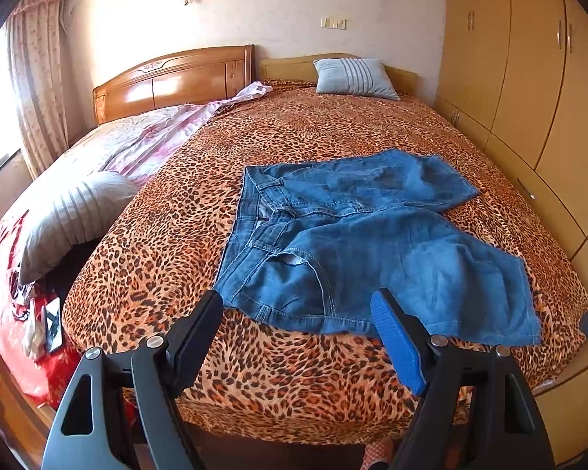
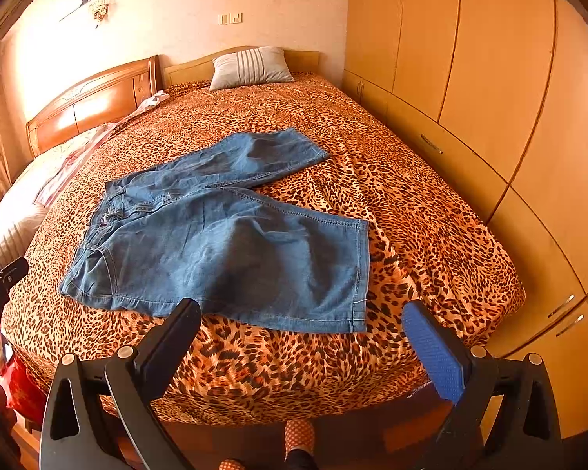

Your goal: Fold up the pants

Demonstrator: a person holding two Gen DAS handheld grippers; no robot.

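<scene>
denim pants (image 1: 372,243) are seen laid flat and unfolded on the leopard-print bedspread (image 1: 302,125), waistband toward the left side of the bed, both legs spread toward the wardrobe (image 1: 529,78). the near edge of the pants is partly covered in the left wrist view by the left gripper (image 1: 298,305), whose fingers are spread wide with nothing between them. the right gripper (image 2: 302,313) is likewise held wide apart and empty, just off the near hem. neither gripper is seen touching the fabric, though contact at the left one's black fingertip is hard to judge. the gripper bodies are cut off at the bottom of both frames. a grey striped pillow (image 1: 352,76) is propped at the headboard (image 1: 176,78); a second pillow (image 1: 70,215) is lying at the left, half over a pink quilt (image 1: 149,137). what may be a phone (image 1: 53,325) is seen on red bedding at the far left, blurred. wardrobe contents are hidden behind shut doors. a foot in a dotted slipper (image 2: 300,436) is cut off at the bottom edge.
</scene>
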